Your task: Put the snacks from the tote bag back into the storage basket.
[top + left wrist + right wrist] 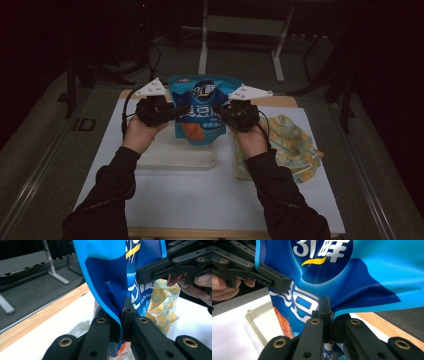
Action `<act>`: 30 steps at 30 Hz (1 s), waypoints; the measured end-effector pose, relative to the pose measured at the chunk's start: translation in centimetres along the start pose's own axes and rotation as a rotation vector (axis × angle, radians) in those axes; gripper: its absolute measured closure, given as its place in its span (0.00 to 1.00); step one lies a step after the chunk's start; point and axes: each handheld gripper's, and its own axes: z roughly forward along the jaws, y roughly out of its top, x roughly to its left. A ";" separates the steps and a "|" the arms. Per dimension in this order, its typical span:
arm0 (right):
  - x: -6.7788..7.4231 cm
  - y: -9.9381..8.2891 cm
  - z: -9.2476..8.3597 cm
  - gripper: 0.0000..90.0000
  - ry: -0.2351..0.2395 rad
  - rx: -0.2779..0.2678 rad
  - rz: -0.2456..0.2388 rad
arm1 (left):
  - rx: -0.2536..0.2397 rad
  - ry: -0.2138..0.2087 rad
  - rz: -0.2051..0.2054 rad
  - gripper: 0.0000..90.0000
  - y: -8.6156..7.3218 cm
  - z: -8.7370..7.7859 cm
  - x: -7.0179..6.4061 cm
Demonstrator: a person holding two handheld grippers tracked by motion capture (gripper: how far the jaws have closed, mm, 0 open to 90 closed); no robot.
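Tongs, left and right, both clamp the blue snack bag above the clear tray; lowering it there seems next.

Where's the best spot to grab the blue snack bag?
By its flat side edges, one claw from each side. The bag hangs upright over the tray, and the left claw and right claw are each shut on a thin edge that folds flat between the jaws.

High overhead forward-down view; two close tool-mounted views sharing the blue bag.
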 end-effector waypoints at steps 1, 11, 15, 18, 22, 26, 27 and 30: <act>0.2 0.1 0.3 0.99 0.005 0.000 0.000 | 0.001 0.005 -0.002 0.98 -0.1 -0.3 0.1; 2.8 1.1 3.2 0.99 0.056 -0.002 -0.013 | 0.008 0.041 -0.024 0.98 -1.9 -3.9 1.7; 4.0 1.4 4.5 0.99 0.078 0.000 -0.018 | 0.012 0.058 -0.024 0.98 -2.7 -5.2 2.3; 4.7 1.4 5.3 0.99 0.084 0.001 -0.015 | 0.015 0.061 -0.025 0.98 -3.5 -5.7 2.8; 5.1 1.0 6.3 0.99 0.086 0.011 -0.017 | 0.014 0.062 -0.033 0.98 -4.4 -5.8 3.4; 5.2 0.4 7.3 0.99 0.084 0.018 -0.004 | 0.020 0.059 -0.039 0.98 -5.3 -5.4 4.1; 5.2 0.3 7.5 0.99 0.082 0.021 0.002 | 0.021 0.055 -0.037 0.98 -5.6 -5.3 4.3; 5.2 -0.3 8.2 0.99 0.080 0.030 0.003 | 0.021 0.043 -0.042 0.98 -6.3 -5.0 4.9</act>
